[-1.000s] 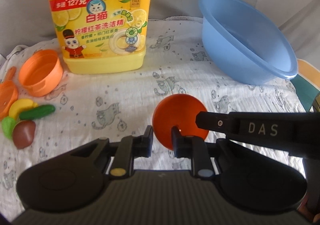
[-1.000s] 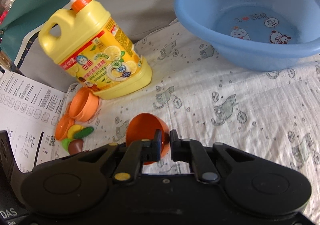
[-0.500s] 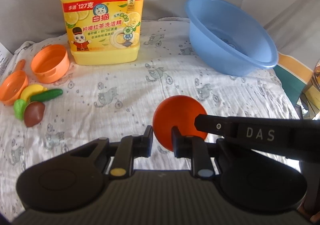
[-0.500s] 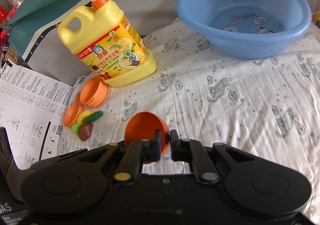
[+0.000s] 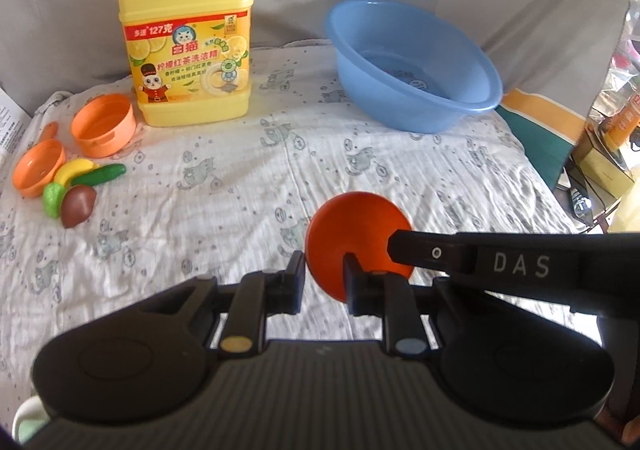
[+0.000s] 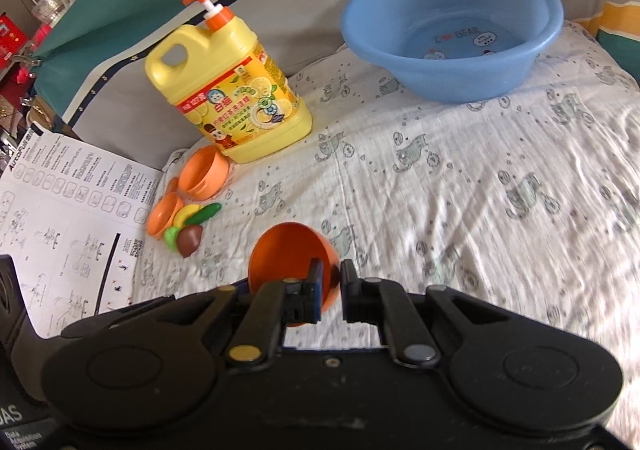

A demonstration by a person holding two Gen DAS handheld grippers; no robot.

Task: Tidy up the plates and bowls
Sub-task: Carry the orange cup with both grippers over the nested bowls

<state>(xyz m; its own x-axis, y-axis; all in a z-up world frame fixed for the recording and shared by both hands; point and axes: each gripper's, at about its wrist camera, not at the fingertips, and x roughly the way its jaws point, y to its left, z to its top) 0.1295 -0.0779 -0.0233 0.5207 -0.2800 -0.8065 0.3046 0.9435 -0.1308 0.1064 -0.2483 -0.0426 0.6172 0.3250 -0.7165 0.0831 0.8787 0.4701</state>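
Note:
A small orange bowl (image 5: 352,234) hangs above the cat-print cloth (image 5: 224,178), held from two sides. In the left wrist view I see its rounded underside, with my left gripper (image 5: 325,274) shut on its lower edge. My right gripper's black finger (image 5: 440,254) reaches in from the right. In the right wrist view the orange bowl (image 6: 286,254) shows its hollow inside. My right gripper (image 6: 331,278) is shut on its wall, one finger inside and one outside. A larger orange toy bowl (image 5: 103,125) lies tilted at the far left.
A blue basin (image 5: 412,62) stands at the back right and a yellow detergent bottle (image 5: 188,42) at the back left. An orange toy pan (image 5: 38,168) and toy vegetables (image 5: 76,190) lie left. A printed sheet (image 6: 68,218) lies off the cloth's left edge.
Both grippers have pulled back and risen together with the orange bowl still in them. The bottle, the basin and the toys now look smaller and farther off.

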